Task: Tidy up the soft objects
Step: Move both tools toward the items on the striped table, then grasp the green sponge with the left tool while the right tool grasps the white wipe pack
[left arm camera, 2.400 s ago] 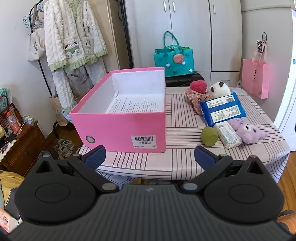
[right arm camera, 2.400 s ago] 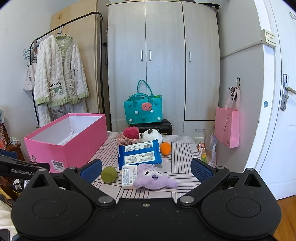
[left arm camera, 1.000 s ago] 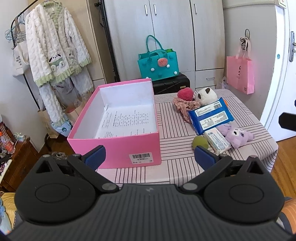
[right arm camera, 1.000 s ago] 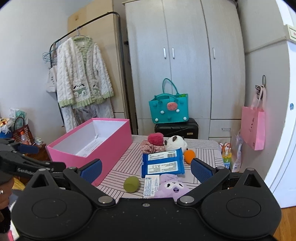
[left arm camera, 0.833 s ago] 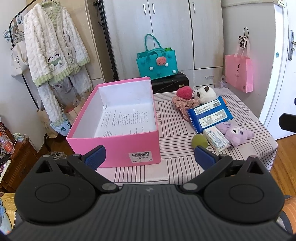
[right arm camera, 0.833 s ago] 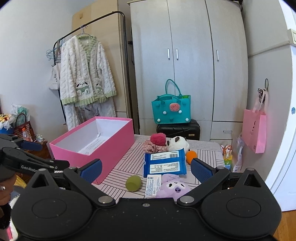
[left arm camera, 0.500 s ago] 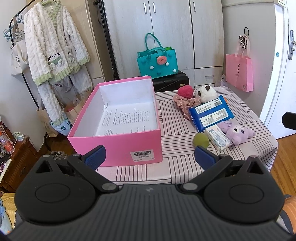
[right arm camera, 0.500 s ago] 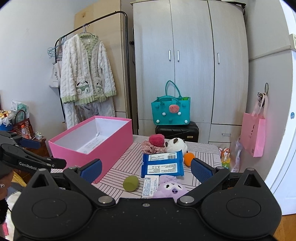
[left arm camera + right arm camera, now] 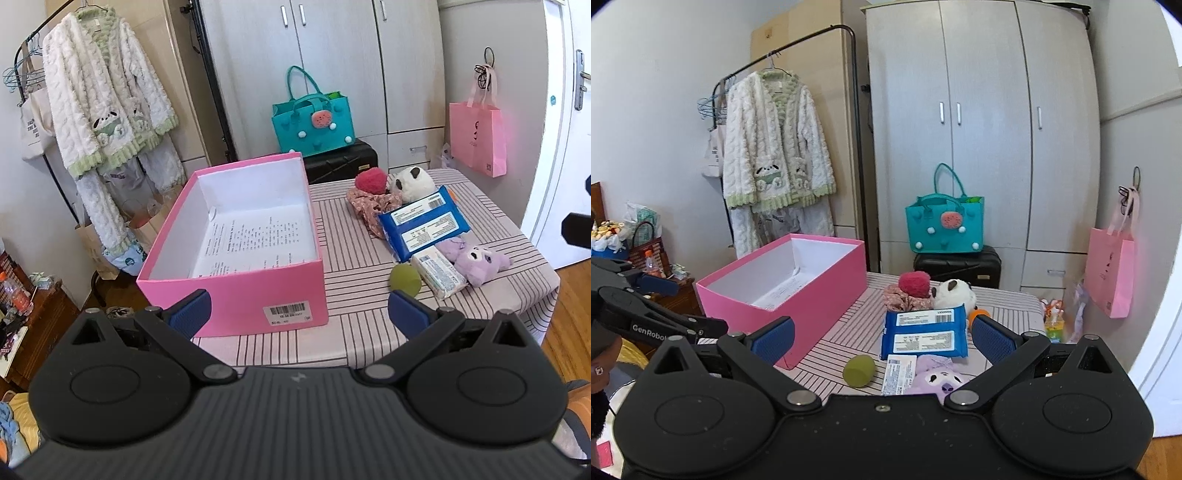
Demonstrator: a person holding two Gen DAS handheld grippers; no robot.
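Orange ball [image 9: 979,315] behind wipes pack [image 9: 924,333], right view only

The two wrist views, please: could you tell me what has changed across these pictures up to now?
Only the tools moved. The left tool pulled back and up from the pink box, so more of the table shows. The right tool shifted slightly, its view swinging left. Both are open and hold nothing. The green ball, blue pack, purple plush and panda lie where they were.
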